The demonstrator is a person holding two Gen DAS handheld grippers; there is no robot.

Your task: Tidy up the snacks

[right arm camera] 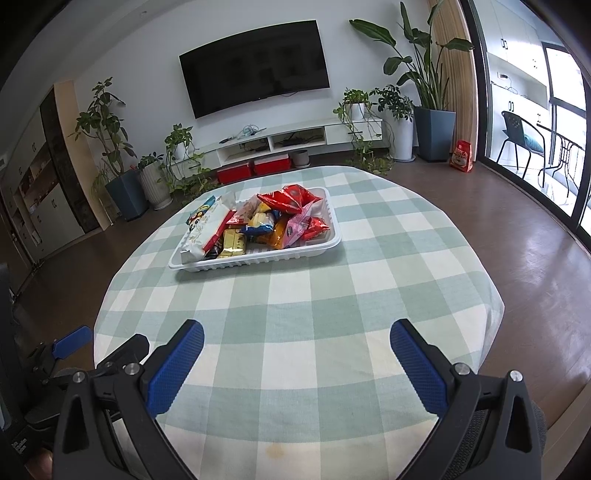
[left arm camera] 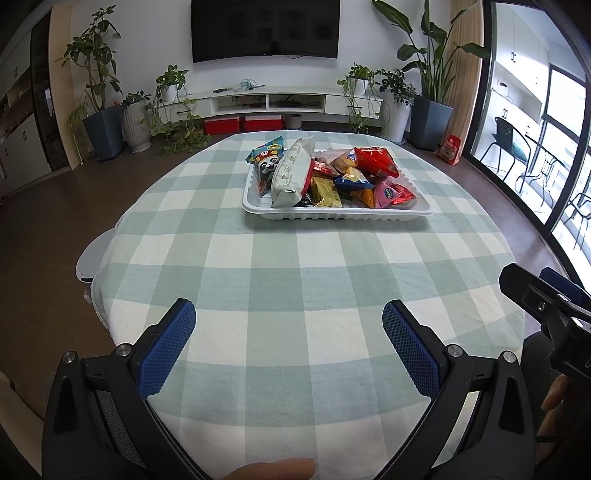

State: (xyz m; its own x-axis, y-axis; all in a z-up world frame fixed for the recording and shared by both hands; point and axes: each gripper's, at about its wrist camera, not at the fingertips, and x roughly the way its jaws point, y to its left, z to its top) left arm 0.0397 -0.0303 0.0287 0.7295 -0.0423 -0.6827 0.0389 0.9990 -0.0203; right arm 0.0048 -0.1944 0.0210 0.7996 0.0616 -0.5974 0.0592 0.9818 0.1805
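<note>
The snacks [left arm camera: 332, 173] sit piled in the white tray [left arm camera: 332, 216] far across the table, so both spread-wide grippers, left [left arm camera: 288, 332] and right [right arm camera: 295, 350], should reach slowly and pinch 1 packet.

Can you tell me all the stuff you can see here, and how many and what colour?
tray: one, white, on the table's far half, full of snacks
snack packets: a heap, too piled up to count; red, yellow, pink, blue, one long white
panda packet: one, blue, at the tray's far left
tablecloth: one, green and white checks, covering the table
TV: one, black, on the wall
potted plants: several, green, both sides of the TV shelf
red boxes: two, under the shelf
red bag: one, on the floor by the window
left gripper: blue pads, open, empty
right gripper: blue pads, open, empty
</note>
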